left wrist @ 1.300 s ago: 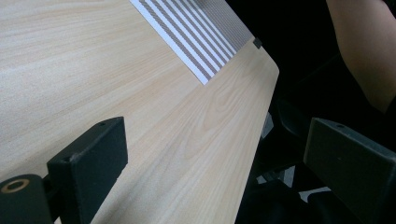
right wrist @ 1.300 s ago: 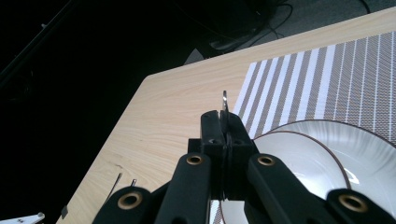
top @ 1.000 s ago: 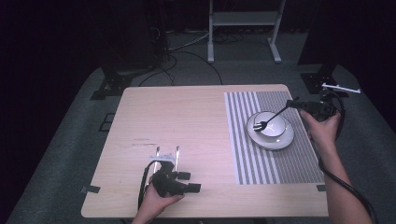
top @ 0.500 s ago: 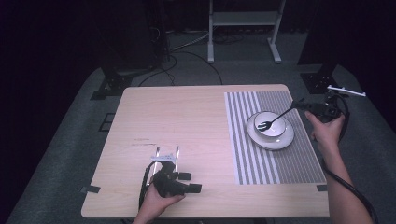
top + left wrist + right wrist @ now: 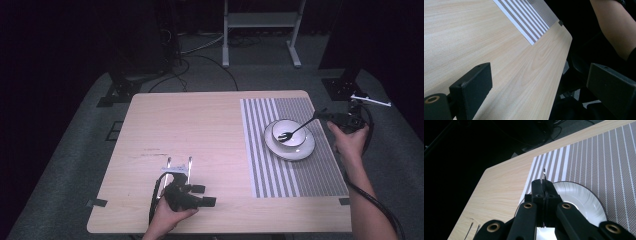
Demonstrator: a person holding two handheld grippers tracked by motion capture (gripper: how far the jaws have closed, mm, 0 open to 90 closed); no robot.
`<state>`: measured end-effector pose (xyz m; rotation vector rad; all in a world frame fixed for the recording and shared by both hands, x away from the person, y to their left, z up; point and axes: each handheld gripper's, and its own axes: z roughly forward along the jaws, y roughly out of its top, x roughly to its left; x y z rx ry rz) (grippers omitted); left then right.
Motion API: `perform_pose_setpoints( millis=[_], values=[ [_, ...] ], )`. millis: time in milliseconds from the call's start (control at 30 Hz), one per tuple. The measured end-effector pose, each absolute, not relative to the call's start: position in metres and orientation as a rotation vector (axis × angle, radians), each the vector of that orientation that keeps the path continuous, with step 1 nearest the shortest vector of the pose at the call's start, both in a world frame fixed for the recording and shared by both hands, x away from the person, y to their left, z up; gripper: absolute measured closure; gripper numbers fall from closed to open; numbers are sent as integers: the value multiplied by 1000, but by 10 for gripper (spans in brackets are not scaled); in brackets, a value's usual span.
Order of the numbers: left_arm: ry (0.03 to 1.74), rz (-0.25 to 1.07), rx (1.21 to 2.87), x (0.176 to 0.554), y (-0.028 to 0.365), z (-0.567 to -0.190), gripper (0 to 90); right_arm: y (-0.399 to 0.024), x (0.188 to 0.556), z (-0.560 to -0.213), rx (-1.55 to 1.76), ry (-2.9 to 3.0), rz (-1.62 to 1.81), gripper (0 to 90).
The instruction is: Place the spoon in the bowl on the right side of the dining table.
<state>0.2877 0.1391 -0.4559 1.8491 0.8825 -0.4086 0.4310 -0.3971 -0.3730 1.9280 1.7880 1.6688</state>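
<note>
Dark room, wooden table (image 5: 200,130), striped placemat (image 5: 280,170)

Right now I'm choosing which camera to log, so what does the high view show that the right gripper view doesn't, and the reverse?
High view: the left hand-held gripper resting open near the table's near edge, both of the person's hands, and the fork's tines on the plate.
Right gripper view: the jaws shut edge-on around the fork handle.
Both: the plate, the striped mat and the wooden table.
</note>
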Motion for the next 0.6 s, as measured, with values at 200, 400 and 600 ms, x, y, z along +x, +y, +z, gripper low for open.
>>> perform_pose_setpoints(
  millis=[200,400,600],
  values=[
    [886,-409,1846,288,139,-456,49,-399,432,-379,1943,1792,1646,891],
    [888,-408,1846,288,139,-457,49,-400,434,-382,1953,1798,1629,891],
    [888,-408,1846,288,140,-457,49,-399,436,-387,1965,1805,1623,891]
  ],
)
